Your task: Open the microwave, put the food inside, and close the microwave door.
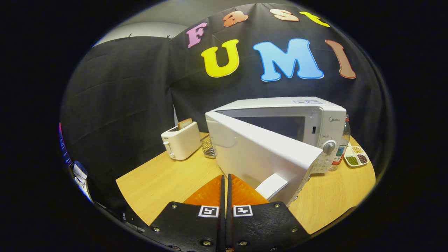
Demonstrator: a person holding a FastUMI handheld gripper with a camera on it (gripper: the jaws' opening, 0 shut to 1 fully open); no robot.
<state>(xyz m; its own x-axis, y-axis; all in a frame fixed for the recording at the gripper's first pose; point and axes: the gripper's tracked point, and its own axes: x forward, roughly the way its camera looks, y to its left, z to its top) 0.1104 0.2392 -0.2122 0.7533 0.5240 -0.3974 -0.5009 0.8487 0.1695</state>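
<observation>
We see claw (225,182) fingers together, empty, against half-open microwave door (262,154); push may slip off, shove microwave (308,122)

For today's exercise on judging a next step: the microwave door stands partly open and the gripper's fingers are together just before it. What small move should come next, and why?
Probably push the door on toward the microwave to shut it. The door swings half open, its handle just ahead of the gripper, whose fingers are closed and hold nothing. Whether food lies inside cannot be seen.
</observation>
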